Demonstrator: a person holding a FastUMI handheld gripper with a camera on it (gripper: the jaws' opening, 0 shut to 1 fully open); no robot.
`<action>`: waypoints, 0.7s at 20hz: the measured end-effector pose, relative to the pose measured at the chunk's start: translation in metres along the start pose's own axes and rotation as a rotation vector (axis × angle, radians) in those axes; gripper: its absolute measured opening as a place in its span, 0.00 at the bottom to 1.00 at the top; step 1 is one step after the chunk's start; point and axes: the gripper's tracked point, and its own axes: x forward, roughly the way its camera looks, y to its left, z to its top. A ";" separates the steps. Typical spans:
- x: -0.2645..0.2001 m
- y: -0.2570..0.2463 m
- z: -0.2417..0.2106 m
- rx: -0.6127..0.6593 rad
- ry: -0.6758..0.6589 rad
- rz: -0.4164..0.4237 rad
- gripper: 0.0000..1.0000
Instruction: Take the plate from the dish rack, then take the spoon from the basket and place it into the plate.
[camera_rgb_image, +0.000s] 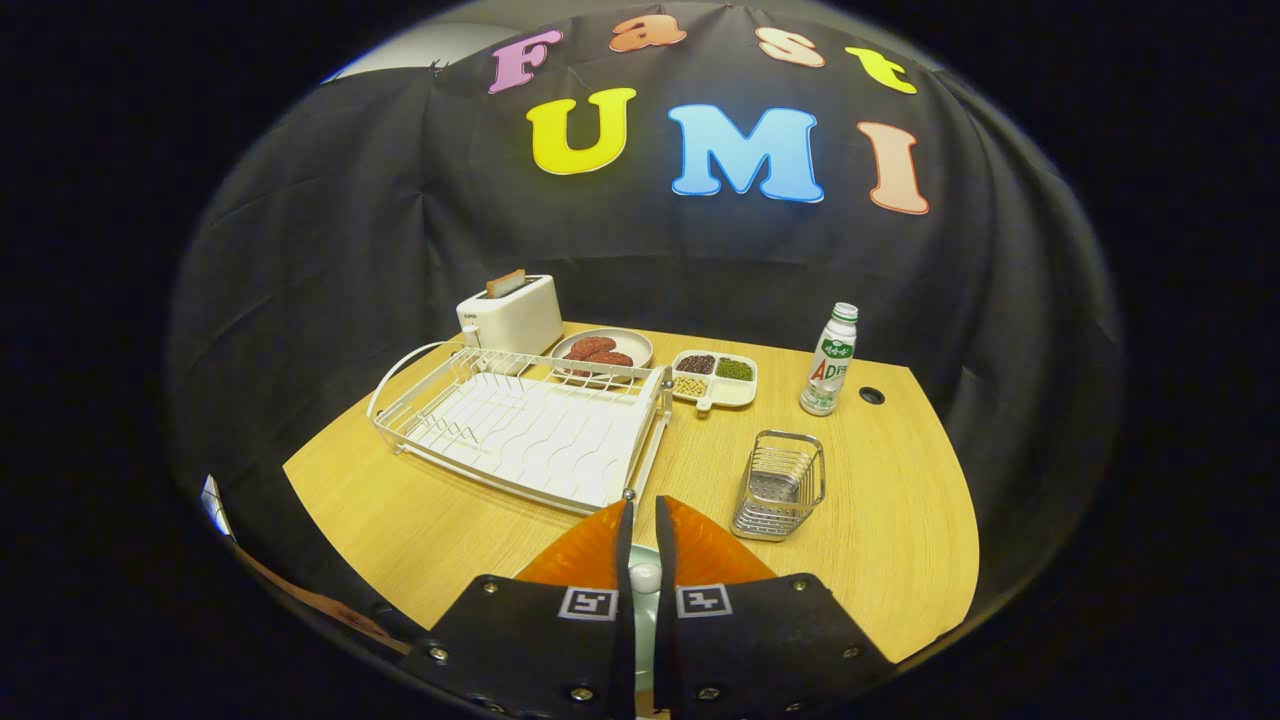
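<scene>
Fingers (640, 520) near-closed, hiding most of pale object (645, 577) between them.

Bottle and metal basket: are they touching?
Apart. The gripper view shows bare table between the bottle and the basket. The tool is nearly shut, near neither.
</scene>
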 end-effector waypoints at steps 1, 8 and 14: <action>0.004 0.005 -0.001 -0.001 0.008 0.009 0.07; 0.027 0.041 -0.008 -0.052 0.054 0.064 0.07; 0.031 0.061 -0.009 -0.100 0.061 0.084 0.07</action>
